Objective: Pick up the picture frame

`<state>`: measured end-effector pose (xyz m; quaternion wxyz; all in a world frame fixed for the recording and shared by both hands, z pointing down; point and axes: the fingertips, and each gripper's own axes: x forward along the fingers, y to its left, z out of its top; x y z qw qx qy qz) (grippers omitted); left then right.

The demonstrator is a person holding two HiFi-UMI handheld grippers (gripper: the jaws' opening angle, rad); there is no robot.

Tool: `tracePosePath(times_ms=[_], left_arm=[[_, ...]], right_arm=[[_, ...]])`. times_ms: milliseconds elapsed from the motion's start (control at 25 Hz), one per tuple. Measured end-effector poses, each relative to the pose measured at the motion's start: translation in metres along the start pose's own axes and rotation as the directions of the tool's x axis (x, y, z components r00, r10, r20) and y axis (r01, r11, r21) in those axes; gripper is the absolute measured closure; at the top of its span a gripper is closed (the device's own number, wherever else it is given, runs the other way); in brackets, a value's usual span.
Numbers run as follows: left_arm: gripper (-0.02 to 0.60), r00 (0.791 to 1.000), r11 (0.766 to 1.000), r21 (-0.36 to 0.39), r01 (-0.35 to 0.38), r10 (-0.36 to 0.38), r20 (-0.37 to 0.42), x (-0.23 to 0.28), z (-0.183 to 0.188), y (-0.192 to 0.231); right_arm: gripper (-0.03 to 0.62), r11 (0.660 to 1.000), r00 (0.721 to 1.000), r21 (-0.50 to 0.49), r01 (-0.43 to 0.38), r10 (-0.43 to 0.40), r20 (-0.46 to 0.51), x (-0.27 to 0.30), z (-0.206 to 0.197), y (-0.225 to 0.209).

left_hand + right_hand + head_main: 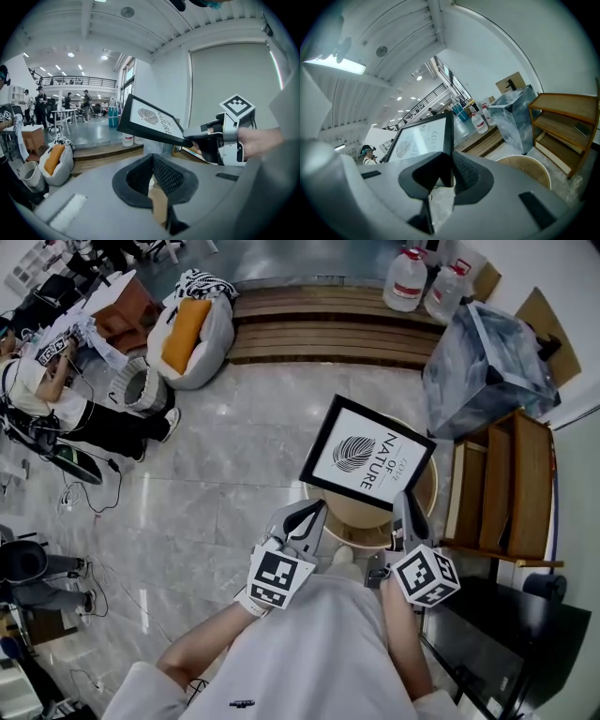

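The picture frame (367, 463) is black-edged with a white print of a leaf design and lettering. It hangs tilted in the air above a round wooden table (361, 514). My right gripper (406, 504) is shut on the frame's lower right edge; in the right gripper view that edge of the frame (419, 138) runs straight between the jaws of the right gripper (451, 161). My left gripper (309, 512) sits just below the frame's lower left corner, apart from it. In the left gripper view the left gripper (152, 159) is shut on nothing, with the frame (150, 119) and the right gripper (197, 136) beyond it.
A wooden shelf unit (511, 484) stands right of the table, with a plastic-wrapped bundle (483, 362) behind it. Water jugs (406, 279) rest on a wooden step (319, 329). A white beanbag (192, 334) and a seated person (56, 399) are at the left.
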<state>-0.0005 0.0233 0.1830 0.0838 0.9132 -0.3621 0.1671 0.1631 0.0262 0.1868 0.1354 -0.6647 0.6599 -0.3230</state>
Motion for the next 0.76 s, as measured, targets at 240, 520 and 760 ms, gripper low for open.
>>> tracePosePath(times_ms=[240,520,760], left_arm=[[0.578,1.000,1.000,0.001,0.007,-0.007,-0.004,-0.001,-0.005,0.006],[0.578,1.000,1.000,-0.001,0.018,-0.018,0.006,-0.004,-0.006,0.012],[0.578,1.000,1.000,0.003,0.025,-0.025,0.003,-0.015,-0.002,0.018]], right_arm=[[0.534,1.000,1.000,-0.003,0.003,-0.003,0.008,0.004,-0.001,0.004],[0.534,1.000,1.000,0.001,0.020,-0.020,0.017,0.005,-0.005,0.005],[0.534,0.999,0.999,0.007,0.045,-0.045,0.028,0.001,-0.002,0.009]])
